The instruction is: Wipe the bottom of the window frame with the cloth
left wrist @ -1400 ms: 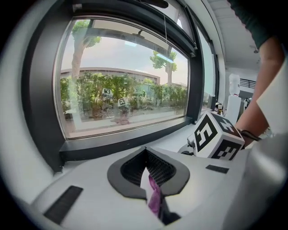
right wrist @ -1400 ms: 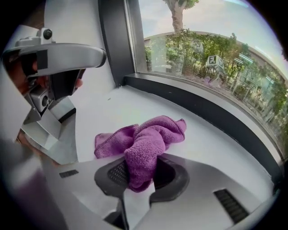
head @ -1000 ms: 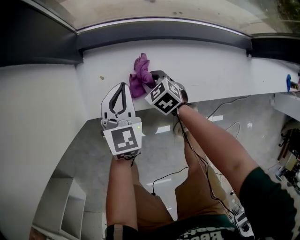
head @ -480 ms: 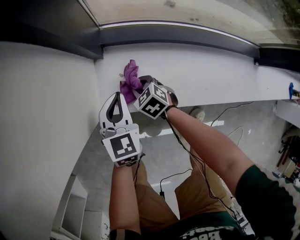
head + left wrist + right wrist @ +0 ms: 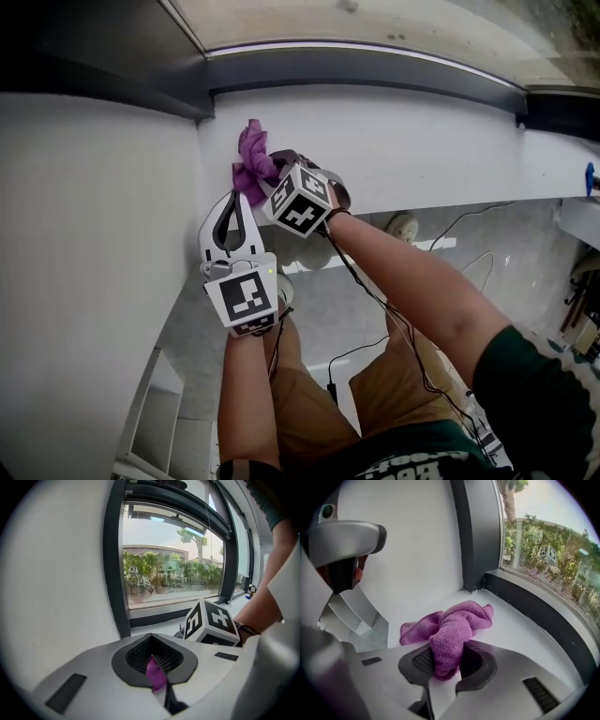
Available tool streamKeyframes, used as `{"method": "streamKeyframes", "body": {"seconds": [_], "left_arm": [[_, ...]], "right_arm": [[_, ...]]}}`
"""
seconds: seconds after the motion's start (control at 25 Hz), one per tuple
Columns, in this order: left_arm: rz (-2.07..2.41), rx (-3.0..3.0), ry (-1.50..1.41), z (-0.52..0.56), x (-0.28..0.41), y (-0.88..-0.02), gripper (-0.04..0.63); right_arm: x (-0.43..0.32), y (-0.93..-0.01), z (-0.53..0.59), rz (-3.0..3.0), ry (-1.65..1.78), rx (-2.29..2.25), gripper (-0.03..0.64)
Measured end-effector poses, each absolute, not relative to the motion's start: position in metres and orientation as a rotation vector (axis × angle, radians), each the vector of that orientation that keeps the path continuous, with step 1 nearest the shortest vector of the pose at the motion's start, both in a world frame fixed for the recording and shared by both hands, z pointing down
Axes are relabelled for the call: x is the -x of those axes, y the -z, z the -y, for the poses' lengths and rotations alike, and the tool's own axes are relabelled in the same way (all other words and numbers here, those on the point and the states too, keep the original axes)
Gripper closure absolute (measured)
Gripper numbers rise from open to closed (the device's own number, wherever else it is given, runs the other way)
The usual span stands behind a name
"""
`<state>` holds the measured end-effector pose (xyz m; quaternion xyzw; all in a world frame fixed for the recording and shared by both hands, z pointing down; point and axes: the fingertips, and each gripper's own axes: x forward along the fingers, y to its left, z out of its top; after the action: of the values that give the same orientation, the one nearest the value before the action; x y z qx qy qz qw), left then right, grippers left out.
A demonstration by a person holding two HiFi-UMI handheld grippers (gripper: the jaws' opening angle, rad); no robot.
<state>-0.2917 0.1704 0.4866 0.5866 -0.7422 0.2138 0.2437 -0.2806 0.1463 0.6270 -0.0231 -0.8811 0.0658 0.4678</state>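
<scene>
Head view: the cloth (image 5: 250, 150) lies bunched on the white sill (image 5: 422, 141) at its left end, close by the side wall (image 5: 94, 234) and just short of the window frame (image 5: 375, 70), whose bottom is a dark rail along the back of the sill; the right gripper (image 5: 274, 174) comes in from the right and is clamped on the cloth's near end, so we judge a wiping stroke is in hand at this corner; the left gripper (image 5: 240, 201) hangs just beside the cloth off the sill's front edge, probably parked there to keep out of the wiping path.

Left gripper view: the left gripper (image 5: 154, 660) has its jaws drawn together; a purple sliver of cloth (image 5: 156, 674) shows in the slot between the pads; we can't tell if it is nipped there or only seen through; the right gripper's marker cube (image 5: 208, 623) sits just ahead to the right.

Right gripper view: the right gripper (image 5: 443, 665) is pinched tight on one fold of the cloth (image 5: 450, 623); the rest spills forward flat on the sill (image 5: 515, 634), apart from the window frame (image 5: 534, 613); gripping a fold leaves a loose pad to drag; we reckon the next move calls for pressing that pad up to the frame's bottom and sweeping right along it.
</scene>
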Motion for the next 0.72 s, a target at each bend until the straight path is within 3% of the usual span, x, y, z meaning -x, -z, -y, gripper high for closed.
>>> {"method": "streamKeyframes", "body": {"seconds": [0.32,0.72], "left_arm": [[1.981,-1.643,-0.618,-0.161,0.266,-0.470,0.588],[2.036,-1.734,-0.597,-0.142,0.225,-0.334,0.588]], "right_arm": [[0.262,-0.568,-0.139,2.296,-0.274,0.016,0.518],[0.204,-0.392,-0.106,2.482,-0.456,-0.082,0.518]]}}
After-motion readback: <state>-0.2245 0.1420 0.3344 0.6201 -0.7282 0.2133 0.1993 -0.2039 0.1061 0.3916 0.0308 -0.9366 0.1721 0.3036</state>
